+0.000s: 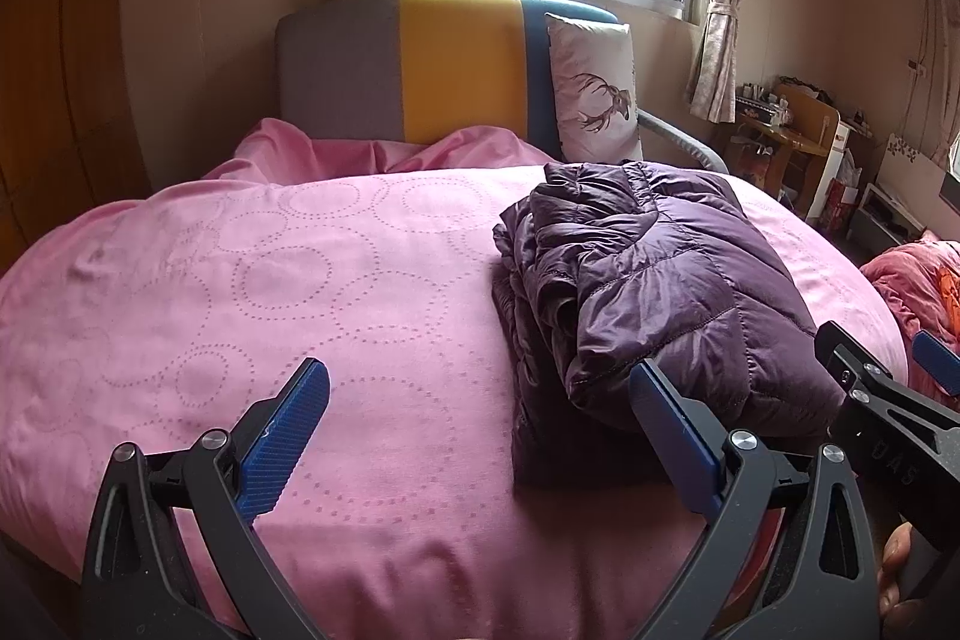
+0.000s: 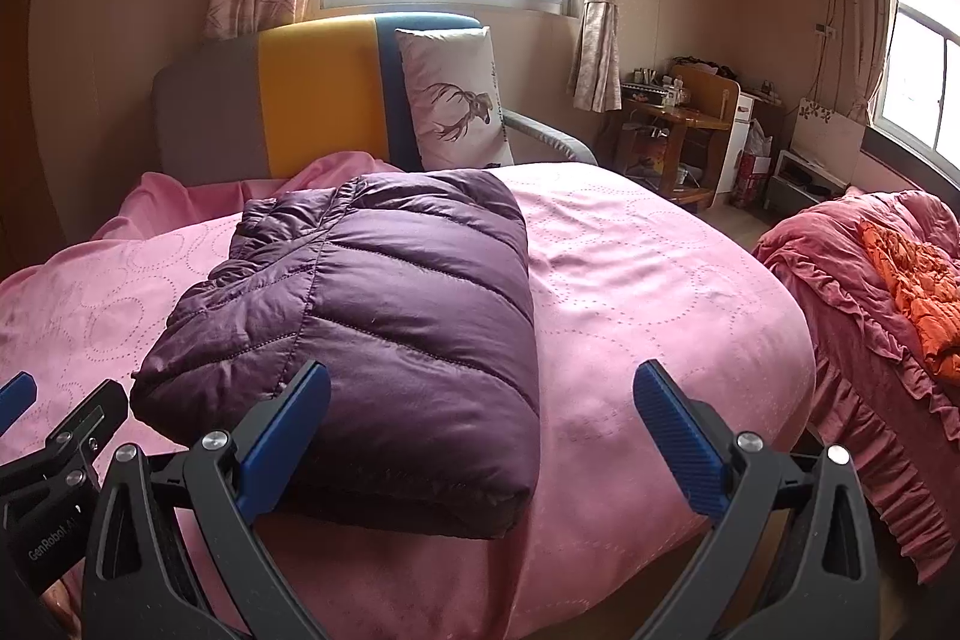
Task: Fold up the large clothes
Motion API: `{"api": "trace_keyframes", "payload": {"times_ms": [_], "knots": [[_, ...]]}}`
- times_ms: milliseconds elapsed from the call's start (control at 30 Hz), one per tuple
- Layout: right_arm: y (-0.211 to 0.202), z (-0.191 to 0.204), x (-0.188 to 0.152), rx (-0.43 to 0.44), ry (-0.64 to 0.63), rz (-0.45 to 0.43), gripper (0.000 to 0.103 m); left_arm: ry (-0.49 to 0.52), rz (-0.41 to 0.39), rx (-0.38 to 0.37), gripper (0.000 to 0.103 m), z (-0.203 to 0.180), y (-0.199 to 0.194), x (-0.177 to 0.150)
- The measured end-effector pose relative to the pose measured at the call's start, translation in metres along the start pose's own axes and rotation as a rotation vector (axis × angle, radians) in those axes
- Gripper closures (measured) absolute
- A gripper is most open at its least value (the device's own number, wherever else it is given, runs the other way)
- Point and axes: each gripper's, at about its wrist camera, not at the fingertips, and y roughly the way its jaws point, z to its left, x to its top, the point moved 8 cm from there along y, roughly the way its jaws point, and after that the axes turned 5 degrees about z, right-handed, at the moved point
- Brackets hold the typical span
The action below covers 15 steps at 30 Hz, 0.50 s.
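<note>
The purple puffer jacket (image 2: 372, 292) lies folded in a thick bundle on the pink bed (image 2: 648, 280), near its front edge and towards the right side. The left gripper (image 1: 480, 400) hangs over the front edge, fingers spread wide and empty. Just right of it, the right gripper (image 2: 480, 400) hovers likewise, wide open, holding nothing.

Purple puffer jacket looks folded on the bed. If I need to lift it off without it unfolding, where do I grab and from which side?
A judgement: take the purple jacket at its near folded edge, coming in low from the foot of the pink bed, with the open right gripper at its right corner and the open left gripper at its left. The rounded fold there bundles the layers; the left side shows loose, rumpled ends.
</note>
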Motion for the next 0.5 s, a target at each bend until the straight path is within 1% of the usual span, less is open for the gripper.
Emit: {"api": "trace_keyframes", "payload": {"times_ms": [500], "knots": [[-0.0031, 0.001, -0.0023, 0.014, 0.002, 0.003, 0.002, 0.022, 0.003, 0.009, 0.004, -0.0036, -0.0031, -0.0031]]}}
